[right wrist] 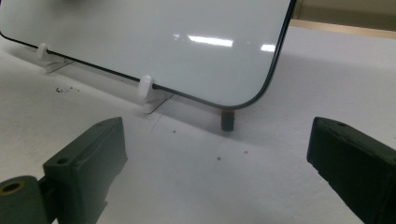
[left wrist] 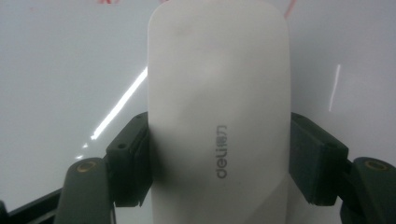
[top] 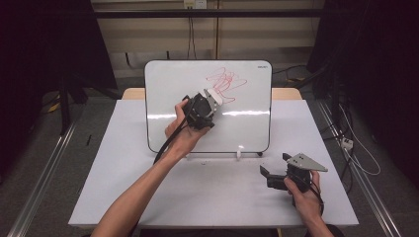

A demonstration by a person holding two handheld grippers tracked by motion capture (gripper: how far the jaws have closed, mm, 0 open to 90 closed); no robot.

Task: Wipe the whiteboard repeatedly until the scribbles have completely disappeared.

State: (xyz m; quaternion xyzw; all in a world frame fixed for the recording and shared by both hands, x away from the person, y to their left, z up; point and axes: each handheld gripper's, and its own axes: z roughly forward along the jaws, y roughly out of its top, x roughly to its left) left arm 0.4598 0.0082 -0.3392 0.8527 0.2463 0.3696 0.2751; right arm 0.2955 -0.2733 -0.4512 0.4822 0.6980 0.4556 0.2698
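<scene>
The left hand-held gripper [top: 213, 100] grips the eraser [left wrist: 218, 116] at the board's [top: 168, 98] scribble [top: 226, 83], at 12 o'clock, unerased; the right hand-held gripper [top: 276, 165] idles wide.

Only readable thing I can spot is the "deli" logo with a couple of Chinese characters after it, grey print running sideways on the white eraser [left wrist: 218, 116]. There's also tiny dark print at the whiteboard [top: 173, 89]'s 1 o'clock corner, too small to read.
</scene>
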